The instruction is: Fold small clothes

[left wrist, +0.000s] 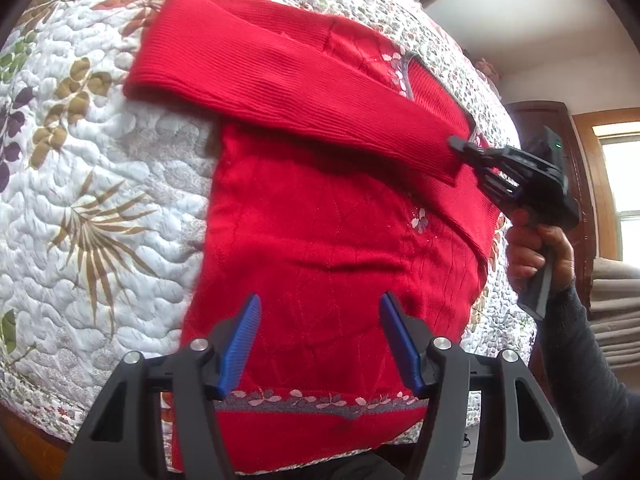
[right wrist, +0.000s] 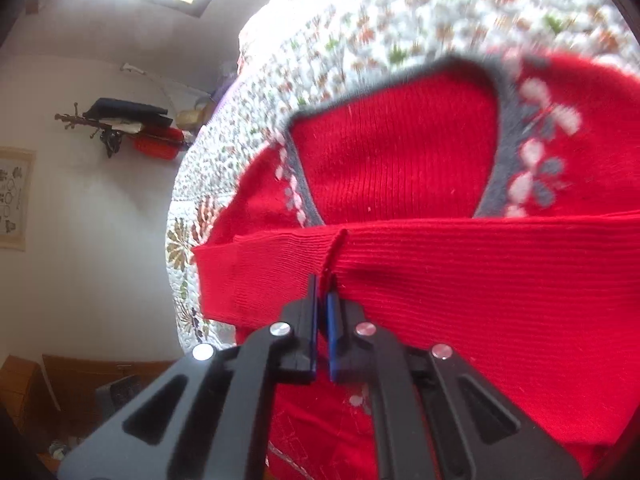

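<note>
A red knit sweater (left wrist: 320,224) with grey floral trim lies flat on a quilted bedspread (left wrist: 100,200). One ribbed sleeve (left wrist: 288,92) lies folded diagonally across its chest. My left gripper (left wrist: 320,312) hovers open over the sweater's lower body, near the hem band (left wrist: 320,402), with nothing between its blue pads. My right gripper (right wrist: 323,280) is shut on a pinch of the sleeve (right wrist: 440,264) near its cuff, just below the grey V-neck (right wrist: 400,152). In the left wrist view the right gripper (left wrist: 460,146) sits at the cuff end, held by a hand (left wrist: 532,244).
The floral quilt covers the bed all around the sweater. A dark wooden cabinet (left wrist: 560,128) and a bright window (left wrist: 624,184) stand beyond the bed's right side. A wall rack (right wrist: 120,128) with items hangs on the white wall in the right wrist view.
</note>
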Tool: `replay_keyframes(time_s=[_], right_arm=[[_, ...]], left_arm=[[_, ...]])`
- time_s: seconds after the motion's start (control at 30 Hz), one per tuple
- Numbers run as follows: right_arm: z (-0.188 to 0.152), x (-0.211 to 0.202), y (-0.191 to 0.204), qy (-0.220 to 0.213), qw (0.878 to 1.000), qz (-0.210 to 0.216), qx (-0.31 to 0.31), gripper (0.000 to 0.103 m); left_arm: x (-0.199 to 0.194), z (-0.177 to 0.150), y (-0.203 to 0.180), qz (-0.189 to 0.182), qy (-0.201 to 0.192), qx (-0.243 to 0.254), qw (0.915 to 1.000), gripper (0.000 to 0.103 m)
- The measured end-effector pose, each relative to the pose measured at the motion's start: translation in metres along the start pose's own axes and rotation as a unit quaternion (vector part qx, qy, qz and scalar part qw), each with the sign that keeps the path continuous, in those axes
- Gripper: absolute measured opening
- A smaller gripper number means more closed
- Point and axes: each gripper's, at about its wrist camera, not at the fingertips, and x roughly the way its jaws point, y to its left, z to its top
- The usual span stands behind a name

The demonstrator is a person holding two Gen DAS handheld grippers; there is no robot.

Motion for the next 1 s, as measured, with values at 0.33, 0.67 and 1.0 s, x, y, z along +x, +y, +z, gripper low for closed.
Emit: replay_keyframes(time_s=[0.33, 0.67, 1.0], right_arm=[[-0.013, -0.117, -0.012, -0.098, 0.995, -0.027, 0.009, 0.002], [-0.037, -0.158, -0.072, -0.123, 0.989, -0.061, 0.063, 0.002], [-0.043, -0.134, -0.125, -0.105, 0.985, -0.092, 0.097, 0.002]], left_arm=[[-0.011, -0.004, -0.003, 0.006, -0.008, 0.001, 1.0000, 0.062], [-0.010, -0.010, -0.014, 0.009, 0.000, 0.013, 0.9999, 0.062], [-0.008, -0.013, -0.012, 0.016, 0.006, 0.010, 0.9998, 0.062]])
